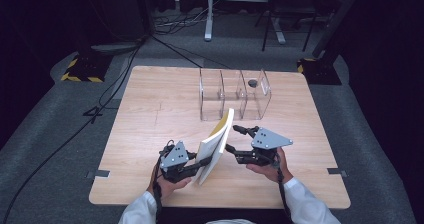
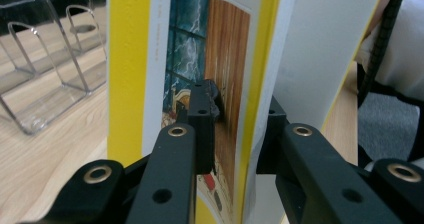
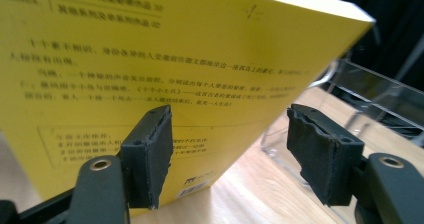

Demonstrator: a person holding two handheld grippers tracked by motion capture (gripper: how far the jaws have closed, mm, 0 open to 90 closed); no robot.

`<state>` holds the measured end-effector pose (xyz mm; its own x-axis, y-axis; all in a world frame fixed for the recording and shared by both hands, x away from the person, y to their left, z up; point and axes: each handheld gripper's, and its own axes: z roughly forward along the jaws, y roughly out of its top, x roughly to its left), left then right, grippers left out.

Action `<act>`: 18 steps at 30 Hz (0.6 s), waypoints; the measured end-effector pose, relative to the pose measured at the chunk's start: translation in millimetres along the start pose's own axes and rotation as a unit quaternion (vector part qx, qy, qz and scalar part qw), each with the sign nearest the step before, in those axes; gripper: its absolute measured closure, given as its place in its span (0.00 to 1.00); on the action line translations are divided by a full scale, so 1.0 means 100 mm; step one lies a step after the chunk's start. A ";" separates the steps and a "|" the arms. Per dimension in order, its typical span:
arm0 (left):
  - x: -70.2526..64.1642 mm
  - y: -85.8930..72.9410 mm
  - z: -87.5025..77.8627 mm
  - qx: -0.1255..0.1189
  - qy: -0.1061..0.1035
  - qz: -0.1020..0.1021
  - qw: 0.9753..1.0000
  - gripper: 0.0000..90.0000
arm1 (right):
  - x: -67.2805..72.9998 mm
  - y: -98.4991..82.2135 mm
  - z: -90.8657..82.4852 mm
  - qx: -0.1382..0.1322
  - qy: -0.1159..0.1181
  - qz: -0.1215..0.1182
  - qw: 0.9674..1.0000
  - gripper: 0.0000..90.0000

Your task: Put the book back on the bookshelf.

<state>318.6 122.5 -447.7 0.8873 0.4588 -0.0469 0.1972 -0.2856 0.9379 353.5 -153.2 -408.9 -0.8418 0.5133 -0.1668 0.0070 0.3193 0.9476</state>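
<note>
While our left gripper [image 1: 199, 165] clamps the tilted yellow paperback book [image 1: 216, 145], our right gripper [image 1: 234, 139] waits beside it, jaws wide. Behind stands a clear acrylic divider rack [image 1: 235, 95] on the wooden table [image 1: 150, 109].

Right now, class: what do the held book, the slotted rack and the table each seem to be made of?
Book: paper, with a smooth yellow printed cover, a white page block visible.
Rack: clear glossy plastic, probably acrylic; the table shows through it.
Table: pale wood or wood-look laminate, matt, with grain lines.

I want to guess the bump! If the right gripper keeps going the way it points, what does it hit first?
Probably the yellow book. The right gripper is open and points at its back cover, which the left gripper holds tilted. Depth is hard to judge.
</note>
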 end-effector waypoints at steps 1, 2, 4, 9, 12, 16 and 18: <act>0.00 0.01 0.03 -0.002 -0.005 -0.001 1.000 0.84 | -0.02 0.00 -0.02 -0.004 -0.002 0.005 1.000 0.38; 0.01 0.02 0.05 -0.003 -0.006 0.001 1.000 0.84 | -0.04 0.00 -0.03 -0.009 -0.003 0.011 1.000 0.38; 0.03 0.04 0.12 -0.009 -0.014 -0.006 1.000 0.84 | -0.08 0.00 -0.06 -0.009 -0.011 0.008 1.000 0.38; 0.05 0.08 0.24 -0.019 -0.028 -0.008 0.999 0.84 | -0.16 0.00 -0.15 -0.012 -0.024 0.010 1.000 0.38; 0.05 0.11 0.34 -0.023 -0.033 -0.007 0.999 0.84 | -0.20 0.00 -0.18 -0.011 -0.029 0.009 0.999 0.38; 0.04 0.13 0.41 -0.020 -0.034 -0.001 0.999 0.83 | -0.27 -0.04 -0.25 -0.009 -0.033 0.016 0.999 0.38; 0.03 0.14 0.39 -0.011 -0.028 0.011 0.999 0.83 | -0.27 -0.05 -0.27 -0.006 -0.030 0.017 0.999 0.36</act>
<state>340.1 87.3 -448.4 0.9137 0.4038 -0.0453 0.1692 -0.2767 0.9459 361.8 -190.1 -401.8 -0.8076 0.5701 -0.1507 0.0273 0.2914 0.9562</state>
